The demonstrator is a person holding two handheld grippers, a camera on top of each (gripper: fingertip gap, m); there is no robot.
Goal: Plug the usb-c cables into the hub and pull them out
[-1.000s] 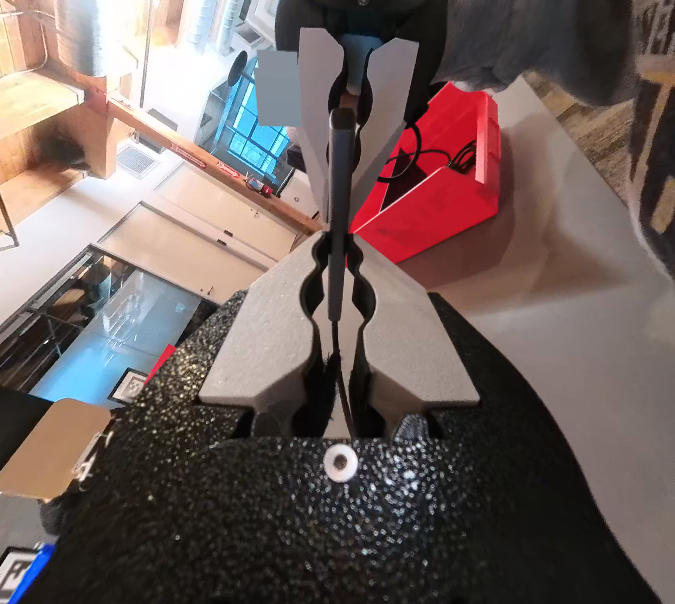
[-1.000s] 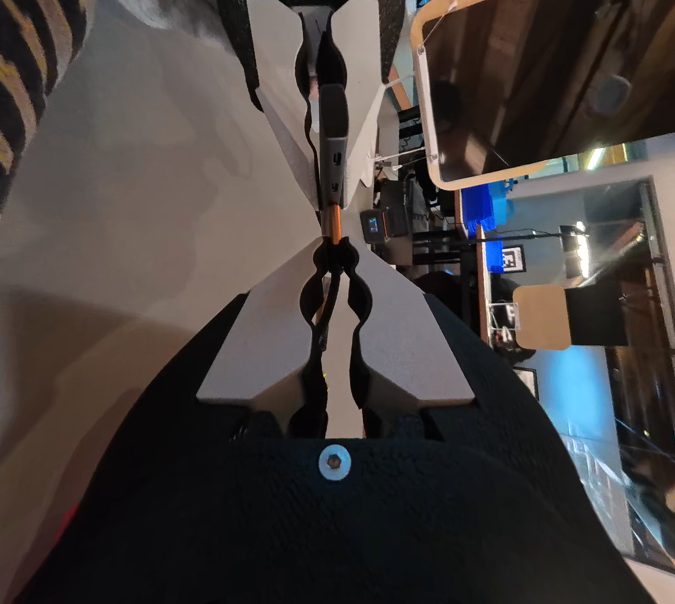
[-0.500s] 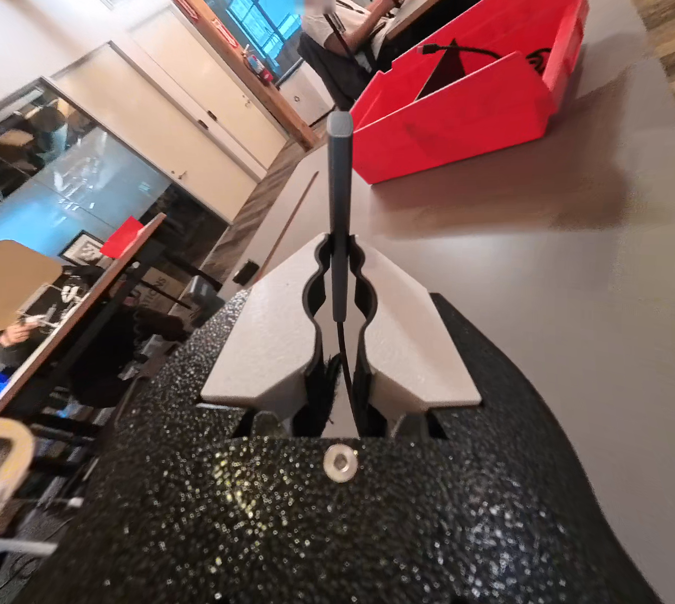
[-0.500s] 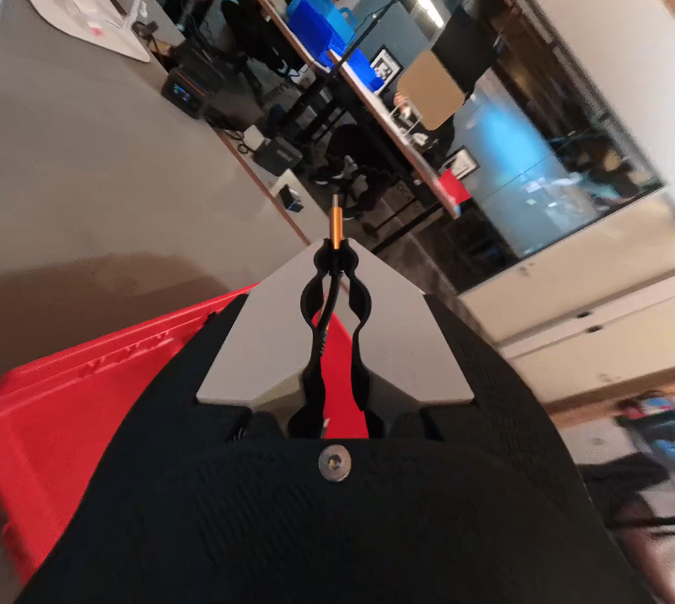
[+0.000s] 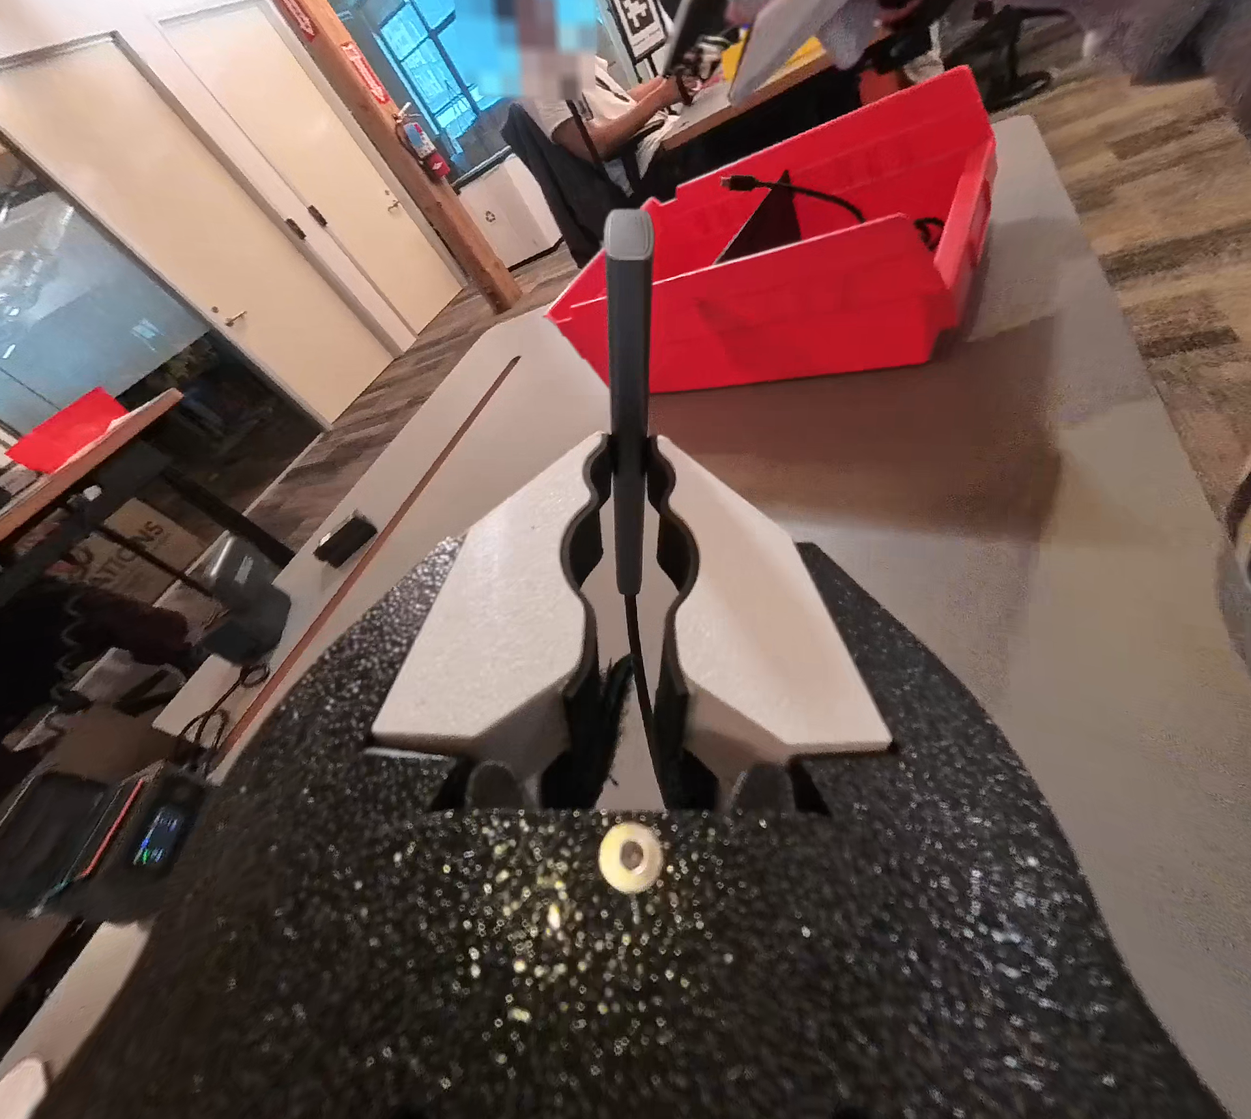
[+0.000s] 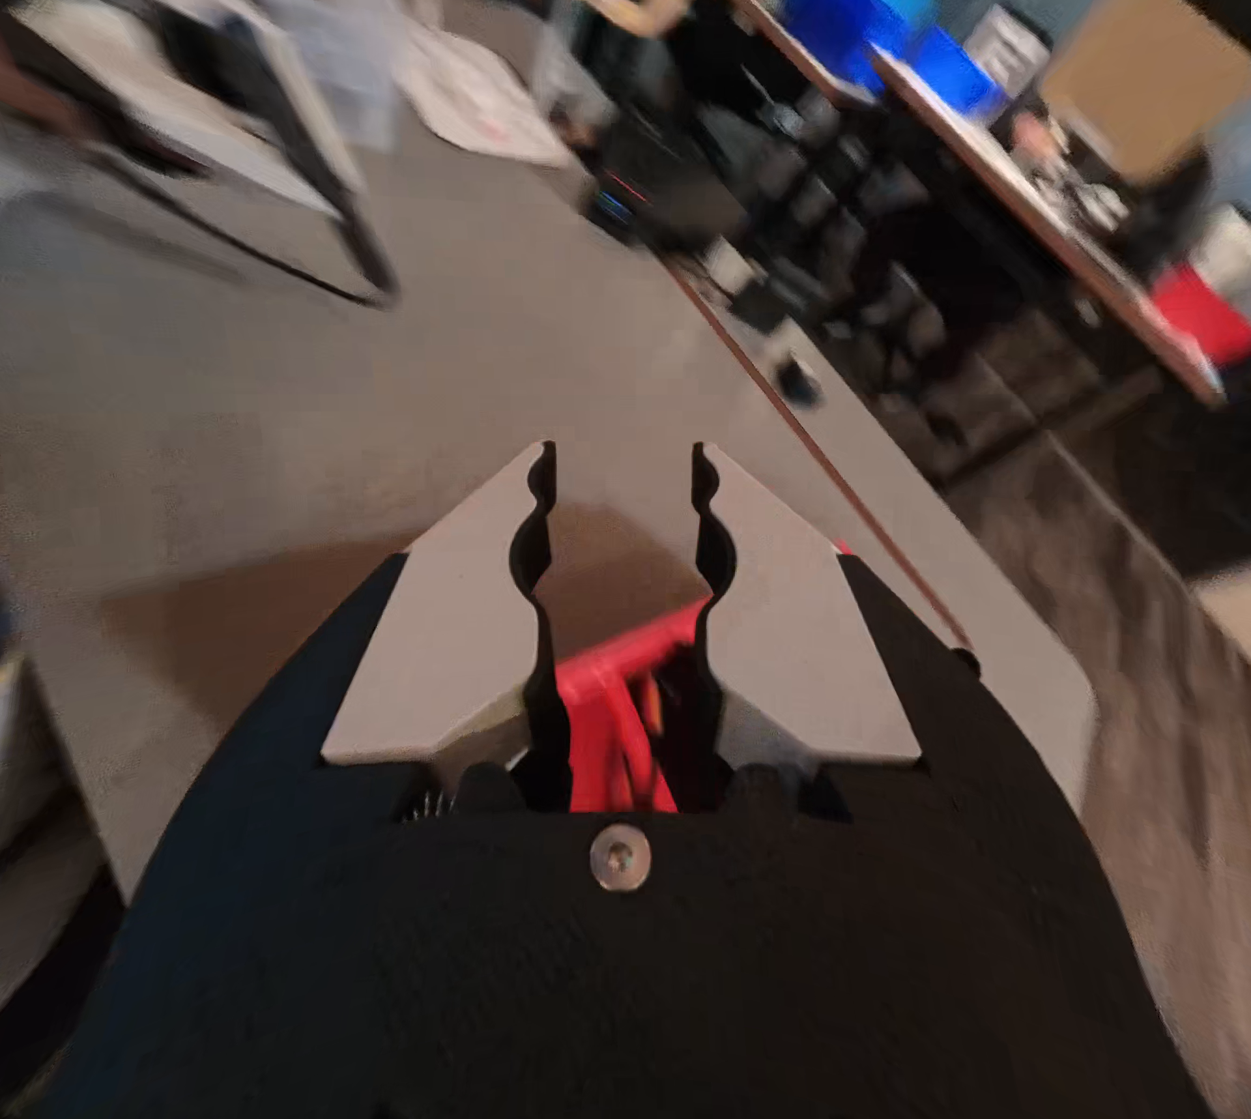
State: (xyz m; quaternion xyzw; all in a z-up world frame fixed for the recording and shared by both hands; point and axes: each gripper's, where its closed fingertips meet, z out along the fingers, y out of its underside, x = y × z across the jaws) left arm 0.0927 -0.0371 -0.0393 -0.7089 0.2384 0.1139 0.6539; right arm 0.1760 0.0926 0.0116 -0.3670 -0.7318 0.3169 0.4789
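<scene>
- The left gripper [image 5: 628, 443] stayed clamped on the slim dark-grey metal hub [image 5: 628, 342], held edge-on above the grey table [image 5: 1015, 646].
- The right gripper [image 6: 624, 450] had let go, its fingers [image 6: 474, 612] apart and empty, over the red plastic bin [image 6: 609, 667].
- A black cable [image 5: 799, 193] lay in the bin.

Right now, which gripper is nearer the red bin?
Right. The right gripper hangs open just above the red bin; the left gripper, clamping the hub, sits back across the table.
</scene>
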